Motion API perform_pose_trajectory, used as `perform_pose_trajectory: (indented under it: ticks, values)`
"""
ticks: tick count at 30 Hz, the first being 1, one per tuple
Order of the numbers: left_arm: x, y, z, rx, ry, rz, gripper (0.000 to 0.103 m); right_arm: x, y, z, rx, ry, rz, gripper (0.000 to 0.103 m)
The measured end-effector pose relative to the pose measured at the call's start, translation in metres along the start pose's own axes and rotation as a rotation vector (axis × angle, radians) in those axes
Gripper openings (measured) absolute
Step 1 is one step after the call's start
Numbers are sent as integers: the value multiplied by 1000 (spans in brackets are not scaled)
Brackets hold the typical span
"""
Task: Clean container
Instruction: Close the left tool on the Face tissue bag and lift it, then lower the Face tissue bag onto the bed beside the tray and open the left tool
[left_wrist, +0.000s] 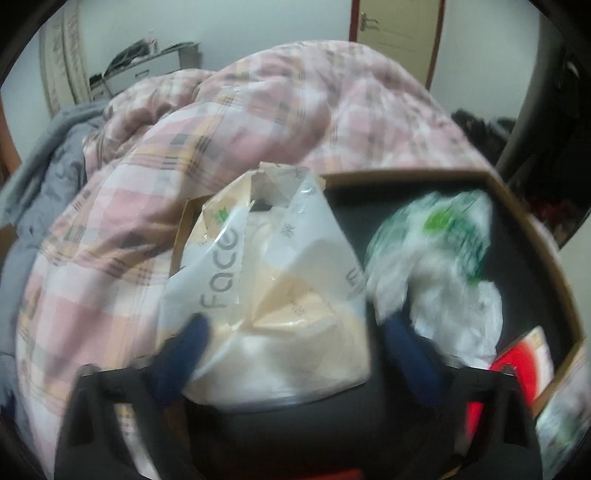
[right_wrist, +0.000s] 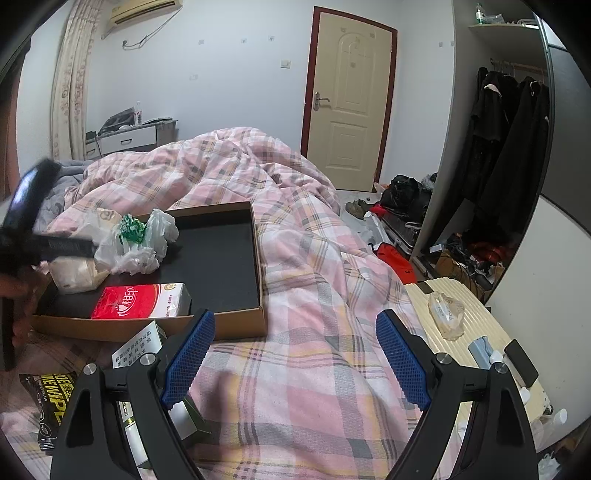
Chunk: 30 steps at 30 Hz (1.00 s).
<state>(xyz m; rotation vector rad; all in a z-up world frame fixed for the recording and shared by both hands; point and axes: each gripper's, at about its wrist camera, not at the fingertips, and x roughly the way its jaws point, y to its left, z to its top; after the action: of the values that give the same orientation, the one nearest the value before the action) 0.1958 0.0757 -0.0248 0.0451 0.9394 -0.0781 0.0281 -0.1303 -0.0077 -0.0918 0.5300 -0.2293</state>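
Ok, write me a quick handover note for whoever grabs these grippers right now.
Left gripper: jaws either side of the tissue pack in the box; whether the pads press on it is too blurred to tell.
Right gripper: open, empty, over the quilt in front of the box.
Still in the box: tissue pack, crumpled bags, red carton. The right half of the box is bare.
Done: hard to tell; a few packets lie outside the box.
Left: lift out the tissue pack, then the bags and the carton.
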Motion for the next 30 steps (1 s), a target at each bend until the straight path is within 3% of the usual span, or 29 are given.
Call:
perform_pose_trajectory:
  ticks: [1,7,14,18,27,30]
  values:
    - [2,1,-2,-6,13,5,45,0,0,0,0,0,0,88]
    - [-9,12,-4,-49,3,-37,29,0,0,0,0,0,1,88]
    - [-31,10,-2,-34,-24,-57,28,0,-1,0,0,-1,1,88]
    - [-63,4,-11,31,-116,-35,25,0,-1,0,1,0,0,88]
    - [-155,21,-63,79,-275,-134,23,0,0,0,2,-2,-1,88]
    - [-185,31,-89,88,-319,-116,23,0,0,0,2,-2,0,88]
